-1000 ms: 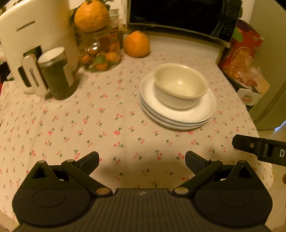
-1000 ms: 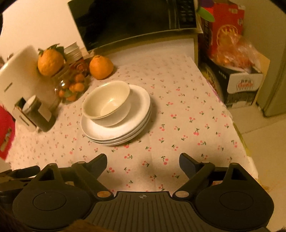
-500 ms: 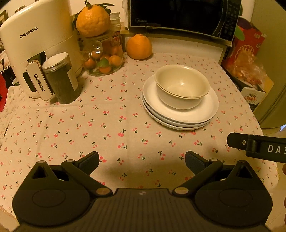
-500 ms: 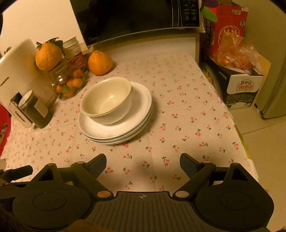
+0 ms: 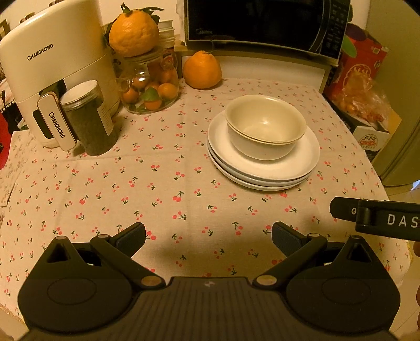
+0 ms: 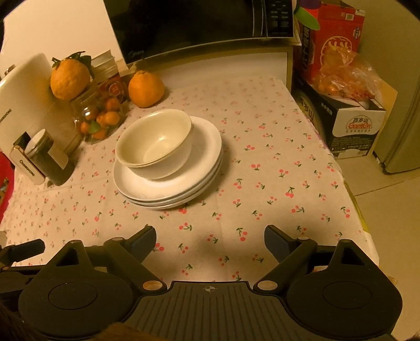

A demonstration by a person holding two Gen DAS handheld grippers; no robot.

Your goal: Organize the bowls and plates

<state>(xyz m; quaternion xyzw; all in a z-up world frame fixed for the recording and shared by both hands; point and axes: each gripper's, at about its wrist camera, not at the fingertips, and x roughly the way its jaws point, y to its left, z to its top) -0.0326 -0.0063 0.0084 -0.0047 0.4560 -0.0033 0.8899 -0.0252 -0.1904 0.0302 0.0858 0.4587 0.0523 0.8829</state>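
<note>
At the far left of the table stands a cream appliance (image 5: 52, 78), with a dark lidded jar (image 5: 88, 118) just in front of it. Next comes a glass jar of small oranges (image 5: 149, 89) with a large orange (image 5: 134, 32) sitting on its lid, and a second large orange (image 5: 202, 69) rests on the cherry-print tablecloth (image 5: 157, 188) near the back, below the microwave (image 5: 265, 23). Right of centre in the left view sits a stack of white plates (image 5: 262, 170), and two nested cream bowls (image 5: 265, 126) stand on top of it, toward the stack's back. The left gripper (image 5: 208, 236) hovers above the cloth at the near edge, well apart from the dishes, its jaws spread wide with nothing between them. The right gripper (image 6: 208, 237) hangs beside it, likewise spread and empty, with the plates (image 6: 170, 188) and bowls (image 6: 155, 143) ahead of it and to its left. Off the table's right edge, a cardboard box (image 6: 349, 123) holds a bag of fruit (image 6: 341, 76).
</note>
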